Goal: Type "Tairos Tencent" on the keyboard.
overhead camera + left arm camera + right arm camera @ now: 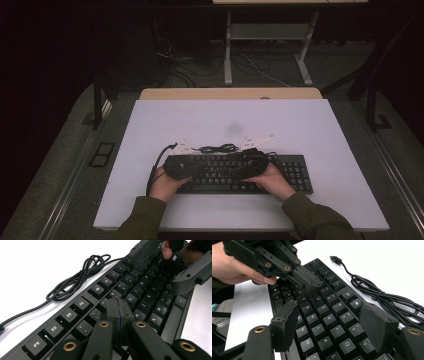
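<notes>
Left hand-held gripper point(117, 302) fully closed, empty, tip over keyboard point(140, 300) number row. Right hand-held gripper point(332, 322) jaws wide apart, empty, above letter keys. Cable point(75, 280) coiled on counter point(300, 120).

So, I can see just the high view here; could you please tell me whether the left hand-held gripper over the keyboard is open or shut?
Observer: The left hand-held gripper is shut, pads pressed together with nothing between them, tip over the keyboard near the U and 7 keys.
Operator: And the right one, please?
Observer: The right hand-held gripper is open, jaws straddling the letter keys around H, J and I.
Operator: Is the cable plugged in?
Observer: No, the cable lies bundled on the table with its plug free.
</notes>
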